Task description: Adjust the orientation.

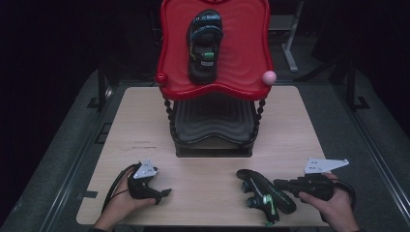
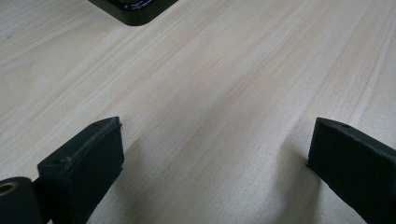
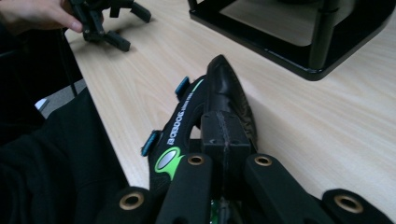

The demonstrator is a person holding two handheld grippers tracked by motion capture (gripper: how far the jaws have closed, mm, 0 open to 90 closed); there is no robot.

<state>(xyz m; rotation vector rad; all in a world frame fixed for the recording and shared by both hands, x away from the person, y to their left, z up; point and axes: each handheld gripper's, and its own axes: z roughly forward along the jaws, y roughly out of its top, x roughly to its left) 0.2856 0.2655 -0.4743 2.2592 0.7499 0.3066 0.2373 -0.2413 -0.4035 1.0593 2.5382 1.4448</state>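
While we are looking down from the high view, we are seeing one sandal [image 1: 265, 191] lying on its side at the lower right of the table [image 1: 203, 193], with the right gripper [image 1: 280, 183] meeting its heel end. A second sandal [image 1: 204, 46] is sitting in the red tray [image 1: 251, 53] at the top centre of a two-tier stand; the dark lower tray [image 1: 212, 123] beneath is looking empty. At lower left, the left gripper [image 1: 162, 194] is resting low over bare wood.

Looking along the left gripper view, we are finding its jaws spread wide, with nothing between them.

Looking along the right gripper view, we are seeing the jaws pressed together on the sandal's sole edge, near centre frame. We are judging the sandal light, its sole rubbery and grippy, its straps floppy; the stiff sole rim is seeming the surest place to hold.
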